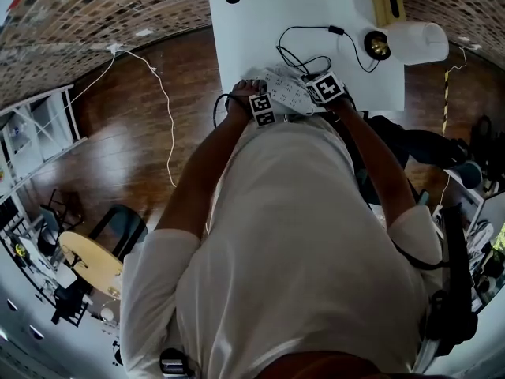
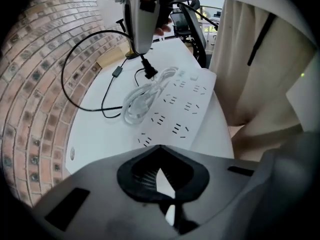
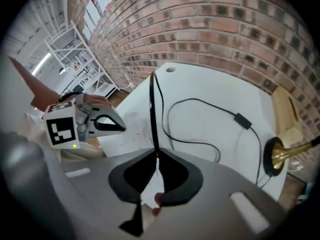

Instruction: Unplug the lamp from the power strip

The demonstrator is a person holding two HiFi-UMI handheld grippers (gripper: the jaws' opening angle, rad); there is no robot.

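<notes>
Black plug out of the white multi-socket power strip, dangling from the right gripper.
Right jaws are pinched shut on the thin black cord just behind the plug, which hangs close over the strip's far end, beside a coiled white cable. Left gripper: jaws together, nothing seen between them, tips by the strip's near end. Brass-based lamp with white shade sits at the far right corner of the white table.
</notes>
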